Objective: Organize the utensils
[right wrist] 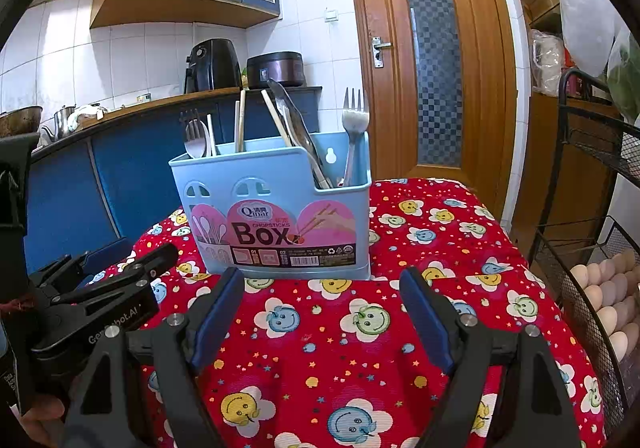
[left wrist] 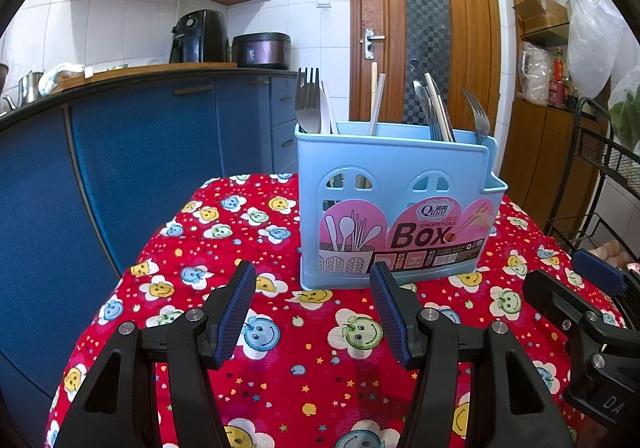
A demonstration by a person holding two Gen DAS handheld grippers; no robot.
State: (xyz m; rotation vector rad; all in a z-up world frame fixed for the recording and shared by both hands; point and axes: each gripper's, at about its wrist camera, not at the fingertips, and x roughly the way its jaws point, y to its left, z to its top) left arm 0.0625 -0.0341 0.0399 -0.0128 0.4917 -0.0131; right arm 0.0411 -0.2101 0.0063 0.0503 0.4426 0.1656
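Note:
A light blue plastic chopsticks box [left wrist: 396, 183] [right wrist: 272, 187] stands upright on the red smiley-print tablecloth [left wrist: 288, 352] [right wrist: 340, 332]. Forks [left wrist: 308, 99] [right wrist: 354, 119], a spoon [right wrist: 195, 145], chopsticks [left wrist: 376, 103] [right wrist: 239, 119] and other metal utensils [left wrist: 430, 103] [right wrist: 296, 127] stick up out of it. My left gripper [left wrist: 313, 276] hovers open just in front of the box, nothing between its fingers. My right gripper [right wrist: 322, 278] is also open and empty, in front of the box. Each gripper shows at the edge of the other's view.
Blue kitchen cabinets [left wrist: 140, 151] and a counter with an air fryer [left wrist: 198, 35] and rice cooker [left wrist: 262, 49] stand left. A wooden door [left wrist: 426, 27] is behind. A black wire rack holding eggs [right wrist: 604, 288] stands right of the table.

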